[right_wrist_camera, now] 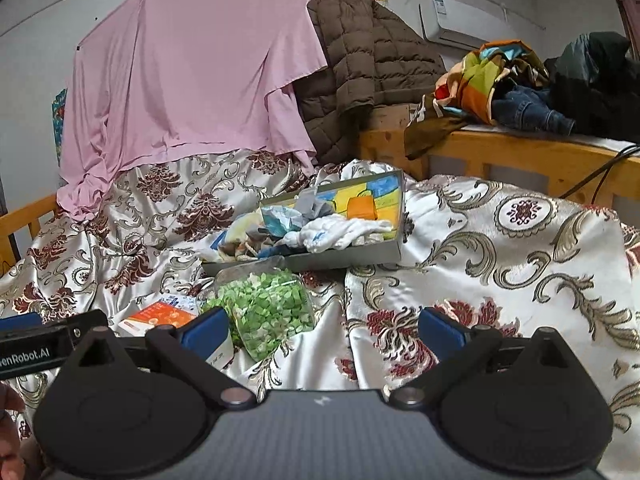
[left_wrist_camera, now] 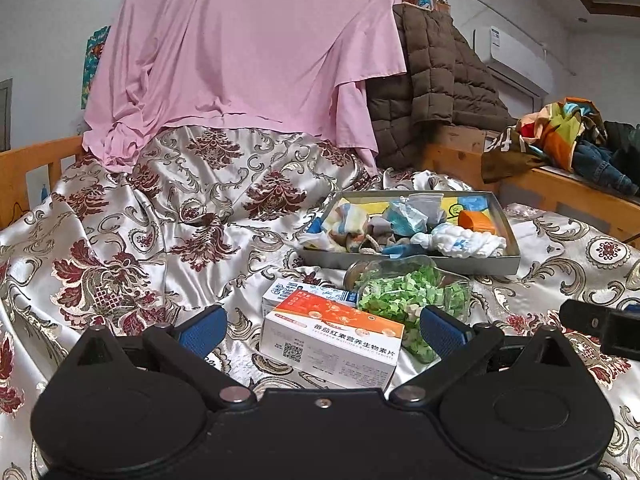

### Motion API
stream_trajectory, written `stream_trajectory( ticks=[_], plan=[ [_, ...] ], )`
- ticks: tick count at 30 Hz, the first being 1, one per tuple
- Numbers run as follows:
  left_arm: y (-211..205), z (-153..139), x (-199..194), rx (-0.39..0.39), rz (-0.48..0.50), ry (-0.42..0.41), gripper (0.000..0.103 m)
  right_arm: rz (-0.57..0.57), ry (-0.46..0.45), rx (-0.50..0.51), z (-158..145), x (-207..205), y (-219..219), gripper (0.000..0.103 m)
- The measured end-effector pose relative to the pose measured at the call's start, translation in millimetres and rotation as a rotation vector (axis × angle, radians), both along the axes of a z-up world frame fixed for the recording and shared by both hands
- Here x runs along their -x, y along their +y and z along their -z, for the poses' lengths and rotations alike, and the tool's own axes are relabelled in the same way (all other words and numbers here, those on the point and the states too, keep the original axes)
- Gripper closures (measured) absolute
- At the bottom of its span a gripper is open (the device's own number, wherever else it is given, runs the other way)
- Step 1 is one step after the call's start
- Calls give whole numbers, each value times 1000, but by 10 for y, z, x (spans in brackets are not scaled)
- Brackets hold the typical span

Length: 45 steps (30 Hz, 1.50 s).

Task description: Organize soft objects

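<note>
1. left gripper (left_wrist_camera: 323,326) hovered wide apart and empty over a white-and-orange box (left_wrist_camera: 332,340); right gripper (right_wrist_camera: 323,326) likewise spread, grasping nothing.
2. soft cloths (left_wrist_camera: 460,242) lay gathered in a shallow grey tray (left_wrist_camera: 408,266), apparently the collecting place.
3. clear bag of green pieces (left_wrist_camera: 404,294) sat just before the tray.
4. surface: a bed under a satin floral cover (left_wrist_camera: 140,240); a pink sheet (left_wrist_camera: 248,52) hung behind.

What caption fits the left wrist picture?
Open left tool faces an orange-white box before a tray of soft things.
</note>
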State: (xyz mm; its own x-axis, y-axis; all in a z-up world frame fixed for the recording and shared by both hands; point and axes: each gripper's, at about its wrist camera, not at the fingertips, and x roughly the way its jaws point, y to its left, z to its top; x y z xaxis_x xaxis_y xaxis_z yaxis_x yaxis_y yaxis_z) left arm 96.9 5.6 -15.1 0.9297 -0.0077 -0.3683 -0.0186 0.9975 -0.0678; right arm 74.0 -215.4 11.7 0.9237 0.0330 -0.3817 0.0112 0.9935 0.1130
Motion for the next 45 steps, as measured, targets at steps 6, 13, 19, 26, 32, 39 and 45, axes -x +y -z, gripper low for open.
stream_trajectory(
  ticks=[6,13,19,26,32,39,45],
  plan=[
    [21,17,-11,8,-12,4,1,-5,5,12,40,-9,32,0],
    [35,32,-20,16,-22,11,1,-12,17,26,76,-19,73,0],
    [37,34,-19,17,-22,10,1,-20,25,35,96,-22,98,0],
    [41,35,-19,18,-21,11,1,-22,30,36,105,-26,93,0],
    [41,34,-19,18,-21,10,1,-27,35,40,117,-31,98,0],
    [39,32,-19,17,-21,11,1,-28,38,40,115,-30,107,0],
    [39,32,-20,18,-21,11,1,-28,36,41,112,-33,106,0]
  ],
)
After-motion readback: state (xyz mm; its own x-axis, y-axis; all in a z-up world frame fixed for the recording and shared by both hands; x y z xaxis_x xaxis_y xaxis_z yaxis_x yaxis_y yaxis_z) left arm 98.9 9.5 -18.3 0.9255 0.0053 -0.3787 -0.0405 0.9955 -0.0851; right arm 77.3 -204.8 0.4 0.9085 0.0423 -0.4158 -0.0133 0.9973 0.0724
